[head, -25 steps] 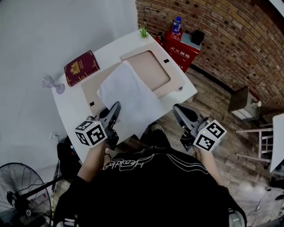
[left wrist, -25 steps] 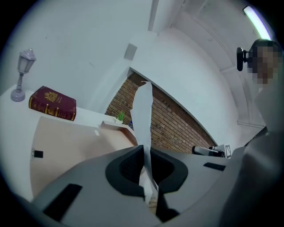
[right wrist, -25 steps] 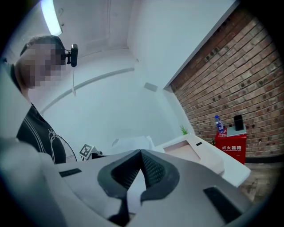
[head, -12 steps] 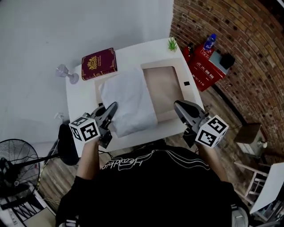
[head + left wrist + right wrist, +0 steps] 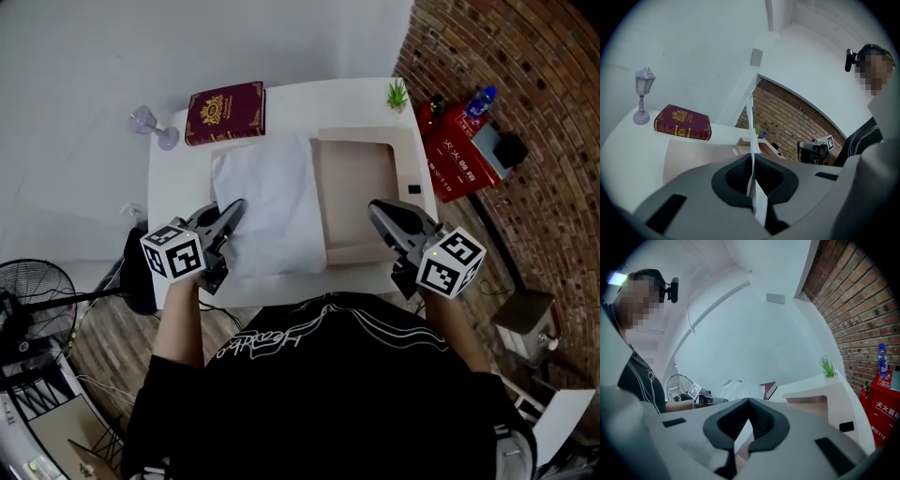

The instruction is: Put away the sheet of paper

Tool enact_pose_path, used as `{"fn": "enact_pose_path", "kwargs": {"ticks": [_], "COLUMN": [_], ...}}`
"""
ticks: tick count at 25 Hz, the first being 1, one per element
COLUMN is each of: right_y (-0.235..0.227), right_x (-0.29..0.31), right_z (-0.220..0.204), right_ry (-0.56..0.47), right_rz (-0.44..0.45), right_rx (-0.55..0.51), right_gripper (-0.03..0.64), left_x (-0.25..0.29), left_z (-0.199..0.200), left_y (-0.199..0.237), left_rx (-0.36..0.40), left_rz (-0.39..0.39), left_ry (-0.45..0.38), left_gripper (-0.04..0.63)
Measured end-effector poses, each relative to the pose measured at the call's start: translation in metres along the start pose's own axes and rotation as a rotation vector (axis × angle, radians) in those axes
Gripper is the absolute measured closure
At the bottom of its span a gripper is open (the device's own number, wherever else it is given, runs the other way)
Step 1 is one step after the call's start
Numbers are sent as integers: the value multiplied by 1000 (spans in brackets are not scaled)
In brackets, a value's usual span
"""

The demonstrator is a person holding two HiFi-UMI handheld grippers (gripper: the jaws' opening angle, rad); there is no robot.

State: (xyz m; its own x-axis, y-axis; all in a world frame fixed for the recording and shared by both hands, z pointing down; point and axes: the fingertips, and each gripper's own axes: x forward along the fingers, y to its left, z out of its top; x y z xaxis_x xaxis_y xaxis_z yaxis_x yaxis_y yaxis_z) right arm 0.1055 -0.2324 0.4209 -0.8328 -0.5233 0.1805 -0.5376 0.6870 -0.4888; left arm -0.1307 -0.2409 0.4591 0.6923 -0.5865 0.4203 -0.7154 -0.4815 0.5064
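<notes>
— One edge only: my left tool [image 5: 232, 210] is clamped on the sheet of paper [image 5: 267, 202], which lies across the tan folder [image 5: 356, 178] on the table [image 5: 178, 187].
— My right tool [image 5: 380, 212] is closed, empty. I'd slide the sheet flat, no creasing.

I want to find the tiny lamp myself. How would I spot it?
Look at the white table. At its far left corner, beside the dark red book, stands the tiny lamp. It alone is pale purple, shaped like a street lantern.
</notes>
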Motion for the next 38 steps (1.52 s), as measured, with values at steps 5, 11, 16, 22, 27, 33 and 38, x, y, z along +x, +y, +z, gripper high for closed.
{"fn": "enact_pose_path", "kwargs": {"ticks": [5,11,16,22,27,33,38], "right_y": [-4,2,4,6,14,16,11], "right_x": [11,15,13,11,14,14,12], "right_z": [-7,-4,-5,-12,-10,-18,-19], "right_ry": [12,0,-12,-9,-20,-16,-25], "right_rz": [-26,-77,-132,-184,-211,-242,-229], "right_rx": [28,43,45,51,43,67,80], "right_gripper": [615,615,615,615,615,615,615], "left_x": [5,12,26,41,53,74,90], "left_z": [-8,-18,-24,-33,-40,-43,-52], "left_y": [16,40,53,63,72,74,66], "left_rx": [-21,-49,-76,-142,-224,-273,-301], "left_rz": [-22,-32,-60,-69,-70,-78,-59], "left_ry": [30,73,94,94,88,95,133], "left_gripper": [563,563,563,563,563,563,563]}}
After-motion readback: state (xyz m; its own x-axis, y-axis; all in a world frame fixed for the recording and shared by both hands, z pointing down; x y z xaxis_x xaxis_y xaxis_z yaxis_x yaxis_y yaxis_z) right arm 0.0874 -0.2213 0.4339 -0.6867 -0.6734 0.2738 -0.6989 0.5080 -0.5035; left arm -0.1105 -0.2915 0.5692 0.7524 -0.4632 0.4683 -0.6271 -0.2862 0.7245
